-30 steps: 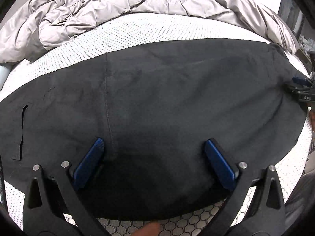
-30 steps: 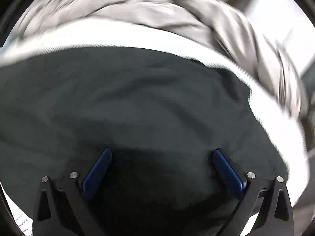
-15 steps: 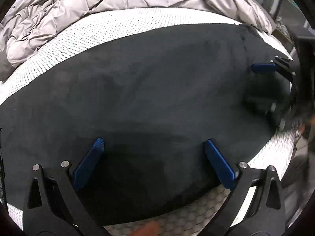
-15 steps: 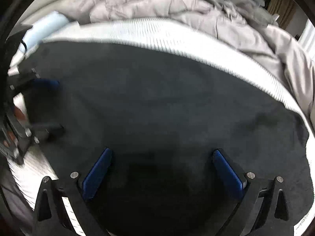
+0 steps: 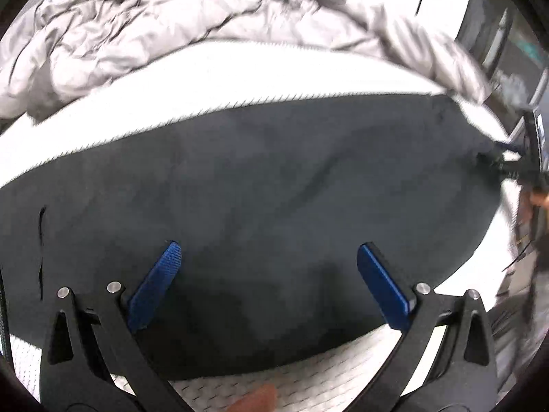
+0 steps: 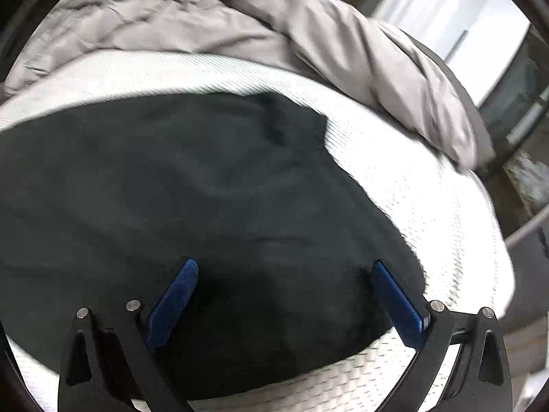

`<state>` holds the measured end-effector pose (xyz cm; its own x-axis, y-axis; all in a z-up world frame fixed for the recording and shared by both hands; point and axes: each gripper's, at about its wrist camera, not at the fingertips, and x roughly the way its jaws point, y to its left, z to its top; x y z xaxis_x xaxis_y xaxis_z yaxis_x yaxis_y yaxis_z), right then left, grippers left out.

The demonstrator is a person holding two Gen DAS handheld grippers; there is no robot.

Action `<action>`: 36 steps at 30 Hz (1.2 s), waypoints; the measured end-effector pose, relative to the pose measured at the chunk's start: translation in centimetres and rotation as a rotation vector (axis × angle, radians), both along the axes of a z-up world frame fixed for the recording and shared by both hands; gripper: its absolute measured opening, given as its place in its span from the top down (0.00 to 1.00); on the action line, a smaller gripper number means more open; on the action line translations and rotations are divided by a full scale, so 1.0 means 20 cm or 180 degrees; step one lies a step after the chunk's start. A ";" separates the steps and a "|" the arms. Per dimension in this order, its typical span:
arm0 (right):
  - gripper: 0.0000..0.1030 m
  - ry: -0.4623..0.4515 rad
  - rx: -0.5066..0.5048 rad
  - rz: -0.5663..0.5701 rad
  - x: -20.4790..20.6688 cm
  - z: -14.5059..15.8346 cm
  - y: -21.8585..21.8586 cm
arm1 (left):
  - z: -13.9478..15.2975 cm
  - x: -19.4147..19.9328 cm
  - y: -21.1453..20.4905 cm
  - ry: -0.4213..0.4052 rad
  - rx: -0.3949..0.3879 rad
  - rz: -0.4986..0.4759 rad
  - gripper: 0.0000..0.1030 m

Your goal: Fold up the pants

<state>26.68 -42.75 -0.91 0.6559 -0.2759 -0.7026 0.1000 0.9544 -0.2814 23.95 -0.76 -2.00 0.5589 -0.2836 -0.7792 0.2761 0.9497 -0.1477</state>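
One pair of black pants [image 5: 257, 189] lies flat beyond both sets of fingers. Two grippers, left gripper [image 5: 267, 250] and right gripper [image 6: 284, 264], hover over it, jaws spread wide, gripping nothing.

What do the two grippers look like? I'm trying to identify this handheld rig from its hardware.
Both look alike. The left gripper and right gripper each have two flat, ribbed blue pads on matte black arms with triangular cut-outs. Two silver round fasteners sit near the base of each finger. No markings are legible, and no sleeve is visible.
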 end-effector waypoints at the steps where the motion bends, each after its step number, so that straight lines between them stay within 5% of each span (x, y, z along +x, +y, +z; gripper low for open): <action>1: 0.00 -0.0021 0.0098 0.0118 0.00 0.00 0.04 | 0.02 0.03 -0.04 -0.0004 0.0004 -0.0023 0.01; 6: 0.00 0.0242 0.0618 0.0901 0.25 -0.05 0.48 | -0.01 0.30 -0.31 0.0137 0.0294 -0.0169 0.01; 10: 0.01 0.0494 0.0129 0.1014 0.41 -0.20 0.64 | -0.16 0.44 -0.27 0.0468 0.0401 -0.0098 0.00; 13: 0.00 0.0382 0.0027 0.0697 0.41 -0.18 0.47 | -0.14 0.44 -0.14 0.0429 0.0408 0.0017 0.00; 17: 0.00 0.0198 -0.0552 -0.0508 0.41 -0.14 0.08 | -0.16 0.41 0.02 0.0430 0.0387 0.0261 0.00; 19: 0.00 0.0165 -0.0115 -0.0594 0.40 -0.14 -0.07 | -0.15 0.40 0.07 0.0429 0.0344 0.0350 0.00; 22: 0.00 0.0120 -0.0139 -0.0562 0.39 -0.08 -0.05 | -0.10 0.39 0.08 0.0391 0.0363 0.0385 0.01; 25: 0.00 -0.0033 -0.0131 -0.0348 0.39 0.01 0.08 | 0.00 0.35 0.07 0.0186 0.0362 0.0443 0.01; 31: 0.00 0.0200 0.0697 0.0681 0.54 0.00 0.52 | 0.01 0.50 -0.14 0.0184 0.0140 0.0258 0.01; 34: 0.00 0.0411 0.0360 0.0798 0.68 -0.13 0.64 | -0.14 0.64 -0.22 0.0473 0.0433 0.0223 0.01; 36: 0.00 0.0465 0.0173 0.0831 0.72 -0.19 0.62 | -0.20 0.66 -0.19 0.0505 0.0405 0.0294 0.00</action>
<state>41.16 -30.43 -4.67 0.5907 -0.0708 -0.8038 -0.1883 0.9566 -0.2226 37.21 -4.61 -5.99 0.4456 -0.1308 -0.8856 0.1699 0.9837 -0.0598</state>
